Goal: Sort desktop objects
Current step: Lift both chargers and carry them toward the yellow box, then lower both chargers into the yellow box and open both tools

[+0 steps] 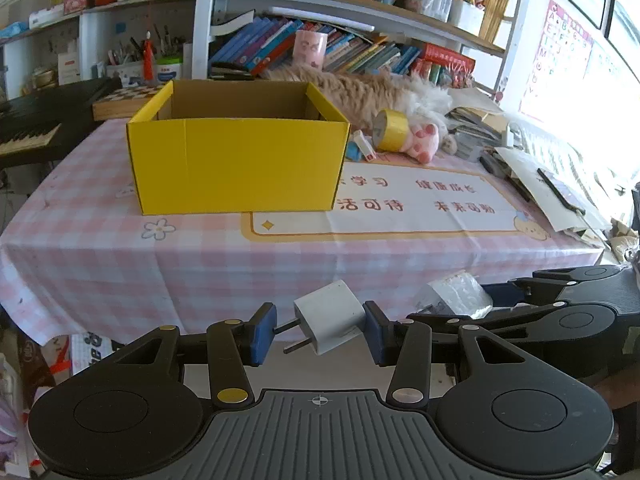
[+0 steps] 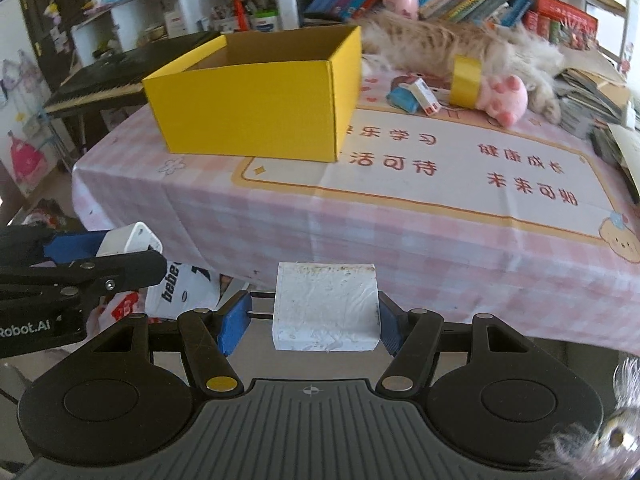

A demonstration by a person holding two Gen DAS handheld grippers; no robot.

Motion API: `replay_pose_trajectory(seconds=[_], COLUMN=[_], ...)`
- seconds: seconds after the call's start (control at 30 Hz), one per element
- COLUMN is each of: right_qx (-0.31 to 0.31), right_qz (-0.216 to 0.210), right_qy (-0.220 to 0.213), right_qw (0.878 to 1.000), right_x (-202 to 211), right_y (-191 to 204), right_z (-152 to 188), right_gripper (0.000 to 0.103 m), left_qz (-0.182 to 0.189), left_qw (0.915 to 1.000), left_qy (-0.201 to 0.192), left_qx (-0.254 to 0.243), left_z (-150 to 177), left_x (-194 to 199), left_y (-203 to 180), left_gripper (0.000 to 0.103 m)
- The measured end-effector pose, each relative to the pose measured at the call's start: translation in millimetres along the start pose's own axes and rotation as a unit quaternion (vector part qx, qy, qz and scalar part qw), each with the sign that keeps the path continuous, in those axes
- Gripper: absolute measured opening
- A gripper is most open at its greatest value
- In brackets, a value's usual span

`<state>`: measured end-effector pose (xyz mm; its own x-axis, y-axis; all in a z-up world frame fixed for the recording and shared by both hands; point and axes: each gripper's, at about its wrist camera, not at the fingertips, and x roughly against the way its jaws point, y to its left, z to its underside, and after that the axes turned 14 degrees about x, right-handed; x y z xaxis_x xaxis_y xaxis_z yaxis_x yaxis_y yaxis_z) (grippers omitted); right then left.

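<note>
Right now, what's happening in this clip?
A person is sorting desk clutter with a gripper in each hand. The left gripper holds a white plug adapter; the right gripper holds a white wrapped block. Both hang short of the table's near edge. The open yellow box waits on the checked tablecloth, with tape, a pink toy and a lying cat behind.

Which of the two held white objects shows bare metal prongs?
The white charger plug in the left gripper; the right gripper holds a prongless white block.
</note>
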<state>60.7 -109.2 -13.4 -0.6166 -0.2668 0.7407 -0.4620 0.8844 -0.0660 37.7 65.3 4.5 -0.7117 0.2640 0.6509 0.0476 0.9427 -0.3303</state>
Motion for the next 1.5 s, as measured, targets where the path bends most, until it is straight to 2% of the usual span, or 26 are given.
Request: replay_pose_trajectory(seconds=[0.23, 0.43, 0.63, 0.97, 1.17, 1.33, 1.5], right_qx=[0.005, 0.006, 0.041, 0.084, 0.086, 0.062, 0.066], right_qz=[0.004, -0.004, -0.021, -0.037, -0.039, -0.049, -0.048], right_qy=[-0.004, -0.006, -0.012, -0.027, -0.051, -0.079, -0.107], right_qw=[1.0, 1.0, 0.999, 0.995, 0.994, 0.994, 0.991], right_x=[-1, -8, -15, -26, -33, -37, -41], right_y=[6, 14, 29, 39, 30, 13, -6], right_z=[-6, -13, -26, -45, -67, -99, -132], right_gripper=[0.062, 0.062, 0.062, 0.062, 0.062, 0.062, 0.062], left_qz=[0.003, -0.011, -0.032, -0.038, -0.051, -0.052, -0.05], left_qw=[1.0, 0.9998, 0.9983, 0.9978, 0.9957, 0.9943, 0.9911], left_qy=[-0.004, -0.014, -0.028, -0.026, -0.049, -0.079, -0.116], left_qx=[-0.007, 0.003, 0.039, 0.048, 0.059, 0.05, 0.042], left_z=[-2, -3, -8, -17, -36, -64, -98], left_x=[1, 9, 13, 2, -3, -12, -24], left_y=[6, 18, 35, 42, 45, 38, 30], left_gripper=[0.045, 0.045, 0.045, 0.045, 0.045, 0.045, 0.045])
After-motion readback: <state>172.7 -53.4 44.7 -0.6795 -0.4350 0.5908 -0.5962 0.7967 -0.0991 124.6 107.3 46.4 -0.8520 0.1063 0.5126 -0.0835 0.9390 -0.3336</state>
